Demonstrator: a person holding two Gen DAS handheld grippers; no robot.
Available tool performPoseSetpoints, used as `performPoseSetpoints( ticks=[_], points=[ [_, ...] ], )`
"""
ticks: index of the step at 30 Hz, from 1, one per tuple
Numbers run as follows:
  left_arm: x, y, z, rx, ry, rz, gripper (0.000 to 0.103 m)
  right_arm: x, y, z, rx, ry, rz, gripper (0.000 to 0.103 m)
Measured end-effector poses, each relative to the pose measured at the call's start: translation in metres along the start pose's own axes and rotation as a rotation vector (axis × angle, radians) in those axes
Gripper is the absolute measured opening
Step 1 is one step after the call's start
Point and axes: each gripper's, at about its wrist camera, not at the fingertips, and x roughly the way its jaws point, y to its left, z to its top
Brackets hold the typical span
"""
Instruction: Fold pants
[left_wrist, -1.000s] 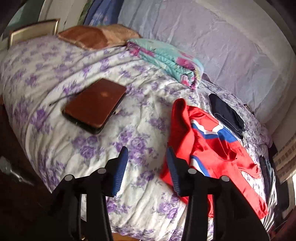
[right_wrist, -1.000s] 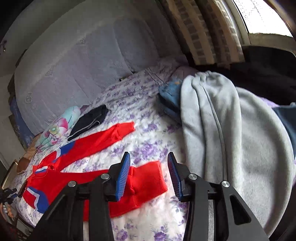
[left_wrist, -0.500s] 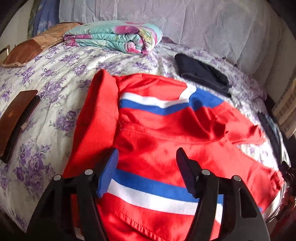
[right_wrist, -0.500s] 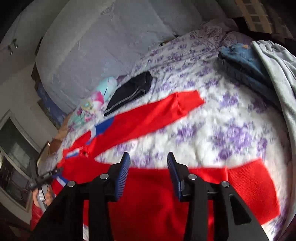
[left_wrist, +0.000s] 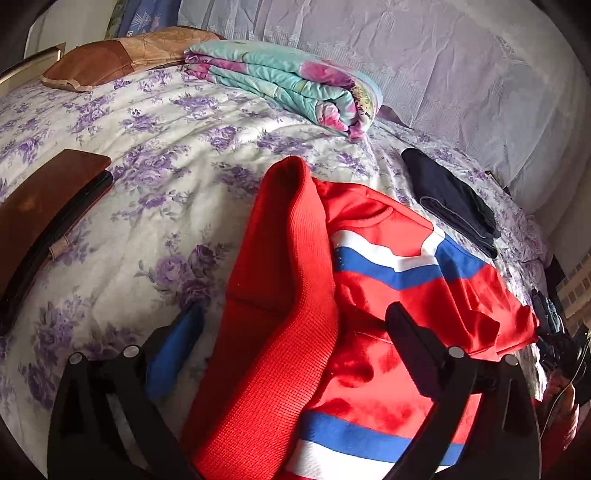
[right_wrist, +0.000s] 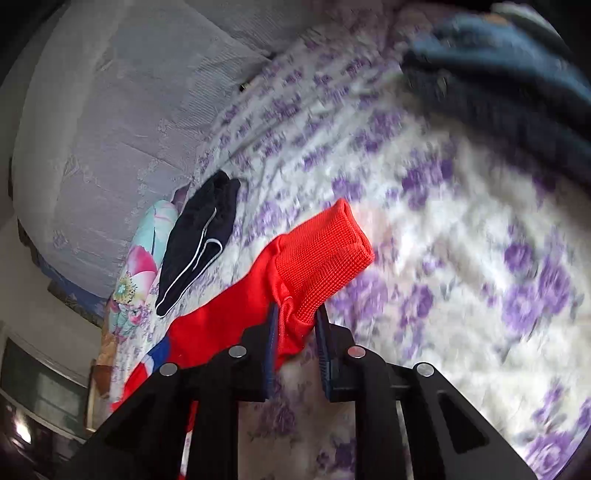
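Red pants with white and blue stripes lie on a floral bedspread. Their ribbed red waistband runs between my left gripper's fingers. My left gripper is open wide and straddles the waistband. In the right wrist view, a red leg ends in a ribbed cuff. My right gripper is shut on the leg fabric just behind that cuff.
A folded floral blanket and a brown pillow lie at the head. A brown case lies on the left. A folded dark garment lies beyond the pants, also seen in the right wrist view. Blue jeans lie far right.
My right gripper moved to the far leg's cuff and closed on the fabric. My left gripper shifted left over the waistband and opened wider.
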Motion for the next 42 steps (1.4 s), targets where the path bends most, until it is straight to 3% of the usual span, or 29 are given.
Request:
performPoseSetpoints(
  ticks=[1, 3, 5, 6, 7, 8, 10, 13, 15, 18, 20, 23, 24, 27, 29, 33, 35, 37, 38, 40, 42],
  points=[
    [0.000, -0.001, -0.001, 0.009, 0.001, 0.007, 0.097, -0.014, 0.009, 0.002, -0.078, -0.074, -0.036, 0.019],
    [0.001, -0.003, -0.001, 0.019, 0.005, 0.018, 0.097, -0.029, 0.011, 0.008, -0.140, -0.131, -0.092, 0.018],
    [0.005, -0.005, 0.001, 0.029, 0.014, 0.040, 0.097, -0.022, -0.007, 0.016, -0.129, -0.075, -0.189, 0.019],
    [0.006, -0.007, 0.001, 0.041, 0.019, 0.051, 0.097, -0.010, -0.020, 0.017, -0.120, 0.001, -0.226, 0.024],
    [0.007, -0.010, 0.002, 0.057, 0.026, 0.070, 0.098, 0.000, -0.033, 0.016, -0.091, 0.074, -0.234, 0.027],
    [0.009, -0.014, 0.002, 0.080, 0.035, 0.092, 0.098, -0.002, -0.038, 0.015, -0.065, 0.073, -0.204, 0.028],
    [0.007, -0.019, 0.002, 0.116, 0.041, 0.113, 0.097, -0.025, -0.029, 0.015, -0.089, -0.018, -0.207, 0.037],
    [-0.016, -0.028, 0.006, 0.143, -0.005, 0.074, 0.097, -0.073, -0.002, 0.009, -0.182, -0.254, -0.272, 0.042],
    [-0.032, -0.040, 0.013, 0.172, -0.055, 0.042, 0.097, -0.086, 0.022, 0.005, -0.276, -0.302, -0.246, 0.045],
    [-0.028, -0.069, 0.026, 0.205, -0.027, -0.043, 0.097, -0.059, 0.058, 0.000, -0.394, -0.150, -0.135, 0.055],
    [-0.002, -0.089, 0.030, 0.242, 0.038, -0.043, 0.097, -0.029, 0.074, -0.008, -0.422, -0.045, -0.077, 0.057],
    [0.058, -0.094, 0.024, 0.322, 0.116, 0.111, 0.097, 0.028, 0.075, -0.026, -0.439, 0.119, -0.122, 0.060],
    [0.069, -0.096, 0.020, 0.372, 0.091, 0.177, 0.098, 0.049, 0.066, -0.034, -0.424, 0.201, -0.155, 0.062],
    [0.069, -0.118, 0.007, 0.507, 0.047, 0.318, 0.098, 0.040, 0.072, -0.035, -0.431, 0.177, -0.170, 0.066],
    [0.058, -0.127, 0.002, 0.563, 0.010, 0.294, 0.098, 0.025, 0.087, -0.040, -0.479, 0.093, -0.228, 0.067],
    [0.038, -0.141, 0.011, 0.543, -0.101, 0.232, 0.098, 0.032, 0.138, -0.060, -0.613, 0.114, -0.132, 0.080],
    [0.050, -0.147, 0.013, 0.539, -0.053, 0.200, 0.098, 0.056, 0.166, -0.076, -0.667, 0.144, -0.093, 0.083],
    [0.084, -0.145, 0.005, 0.547, 0.074, 0.196, 0.099, 0.089, 0.185, -0.100, -0.738, 0.230, -0.114, 0.085],
    [0.098, -0.142, 0.003, 0.535, 0.134, 0.192, 0.099, 0.110, 0.191, -0.116, -0.798, 0.312, -0.154, 0.098],
    [0.091, -0.137, 0.007, 0.489, 0.123, 0.145, 0.099, 0.111, 0.201, -0.121, -0.847, 0.294, -0.177, 0.100],
    [0.088, -0.138, 0.005, 0.496, 0.114, 0.156, 0.099, 0.106, 0.201, -0.119, -0.824, 0.277, -0.173, 0.099]
  ],
)
